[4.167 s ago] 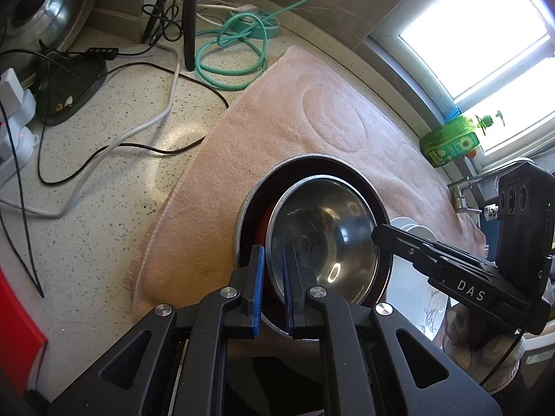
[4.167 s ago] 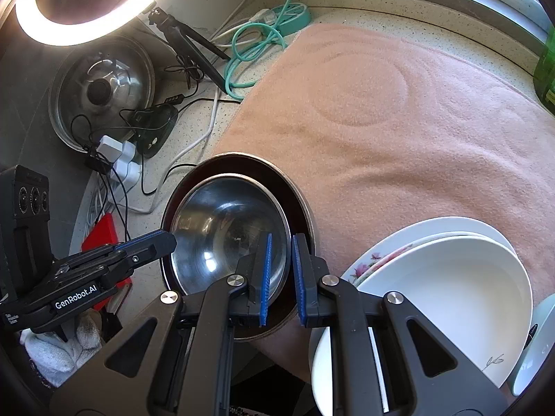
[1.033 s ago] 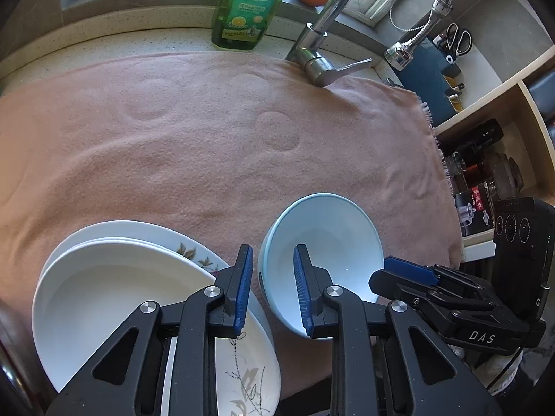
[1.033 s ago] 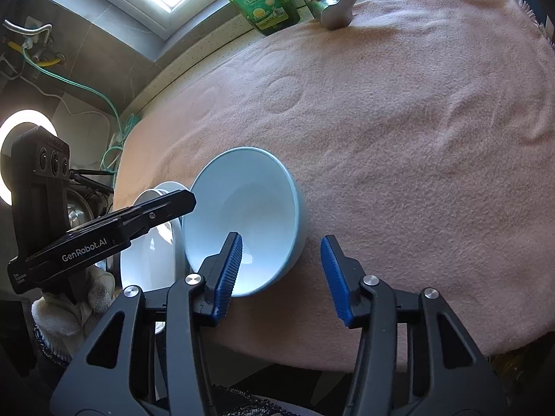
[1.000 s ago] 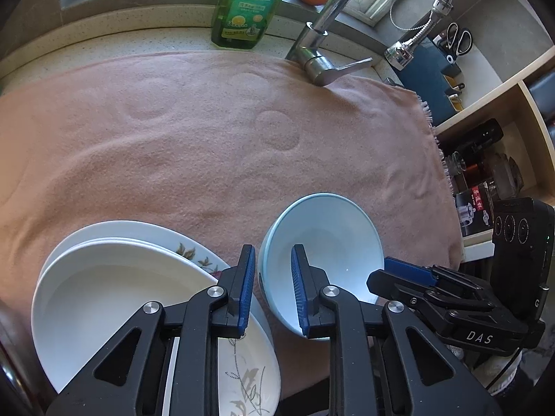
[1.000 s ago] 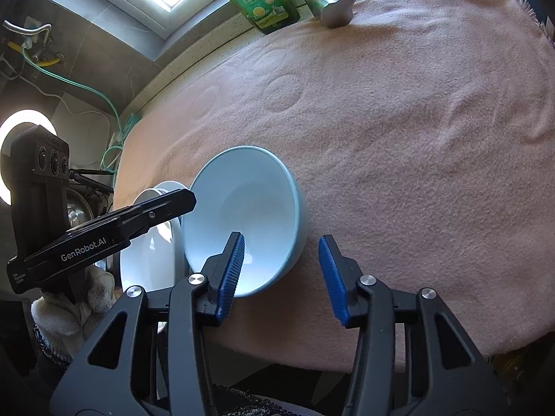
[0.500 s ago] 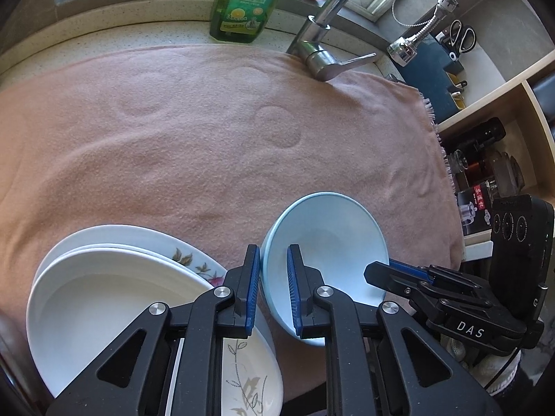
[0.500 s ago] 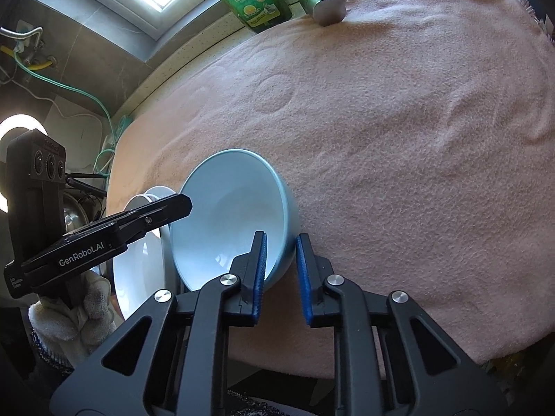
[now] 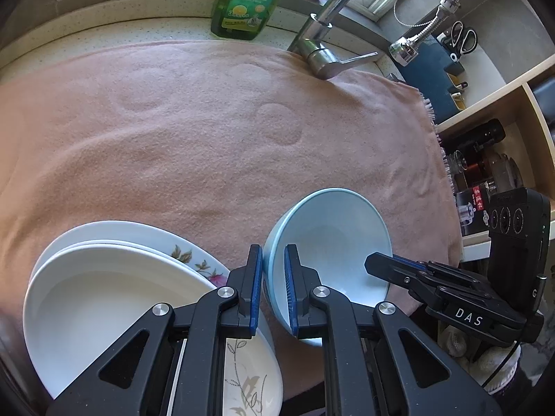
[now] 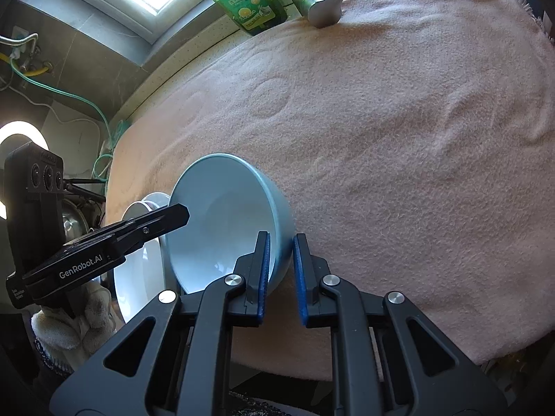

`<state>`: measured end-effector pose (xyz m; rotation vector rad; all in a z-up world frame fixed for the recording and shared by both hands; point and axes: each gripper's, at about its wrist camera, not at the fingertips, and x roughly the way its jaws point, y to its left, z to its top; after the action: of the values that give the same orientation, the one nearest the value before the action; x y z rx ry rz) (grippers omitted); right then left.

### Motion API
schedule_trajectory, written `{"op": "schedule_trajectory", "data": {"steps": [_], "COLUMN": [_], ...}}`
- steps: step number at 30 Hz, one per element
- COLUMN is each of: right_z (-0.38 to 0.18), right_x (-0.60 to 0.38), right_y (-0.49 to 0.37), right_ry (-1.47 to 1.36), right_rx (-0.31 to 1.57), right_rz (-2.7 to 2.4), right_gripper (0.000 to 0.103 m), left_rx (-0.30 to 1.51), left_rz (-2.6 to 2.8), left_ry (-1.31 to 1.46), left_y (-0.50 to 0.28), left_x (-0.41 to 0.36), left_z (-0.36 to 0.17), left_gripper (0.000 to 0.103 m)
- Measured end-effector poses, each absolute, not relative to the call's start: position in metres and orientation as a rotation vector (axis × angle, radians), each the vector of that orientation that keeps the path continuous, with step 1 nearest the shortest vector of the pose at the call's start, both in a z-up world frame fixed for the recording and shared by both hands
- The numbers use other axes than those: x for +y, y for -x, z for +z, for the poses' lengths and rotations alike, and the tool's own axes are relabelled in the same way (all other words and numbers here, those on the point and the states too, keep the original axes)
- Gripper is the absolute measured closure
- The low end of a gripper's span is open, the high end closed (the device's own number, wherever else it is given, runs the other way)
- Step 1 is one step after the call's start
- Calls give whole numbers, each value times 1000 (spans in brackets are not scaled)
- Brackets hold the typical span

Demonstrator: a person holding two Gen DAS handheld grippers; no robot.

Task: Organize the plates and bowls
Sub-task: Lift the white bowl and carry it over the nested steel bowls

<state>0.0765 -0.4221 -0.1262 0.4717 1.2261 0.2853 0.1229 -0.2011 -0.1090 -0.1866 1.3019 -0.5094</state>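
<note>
Both tongs gripped one pale blue bowl [image 9: 329, 242] from opposite sides. Left tongs [image 9: 273, 287] pinched the bowl's rim on its left side, one blue pad inside the wall and one outside. Right tongs [image 10: 280, 270] clamped the bowl's right wall the same way, with the wall held between the blue pads. The bowl was tilted, its opening turned toward the left tongs in the right wrist view, and it sat near the front edge of the desk, over a pink towel [image 9: 173, 131] that covered the desk surface. Whether the bowl's base touched the towel could not be told. Just to the bowl's left, also at the front edge, lay a stack of plates [image 9: 104, 287]: a plain white plate on top of one with a flower pattern. At the far edge of the desk stood a green dish soap bottle [image 9: 248, 0] beside a chrome faucet [image 9: 322, 55].
</note>
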Motion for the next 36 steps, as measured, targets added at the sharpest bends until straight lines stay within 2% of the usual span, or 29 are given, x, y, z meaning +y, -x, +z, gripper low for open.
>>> {"op": "schedule_trajectory", "data": {"steps": [16,36], "right_z": [-81,-43], "right_x": [-400,-301], "right_y": [-76,-74], "right_ry": [-417,-309], "right_rx": [1151,1116], "right_rz": [330,489], "right_gripper": [89,89], "left_rx": [1199,1062], "left_rz": [-502,-378], "left_ry": [236,373], "left_y": [-112,-71], "left_x": [-175,-83], "left_z": [-69,-31], "left_gripper": [92,92]}}
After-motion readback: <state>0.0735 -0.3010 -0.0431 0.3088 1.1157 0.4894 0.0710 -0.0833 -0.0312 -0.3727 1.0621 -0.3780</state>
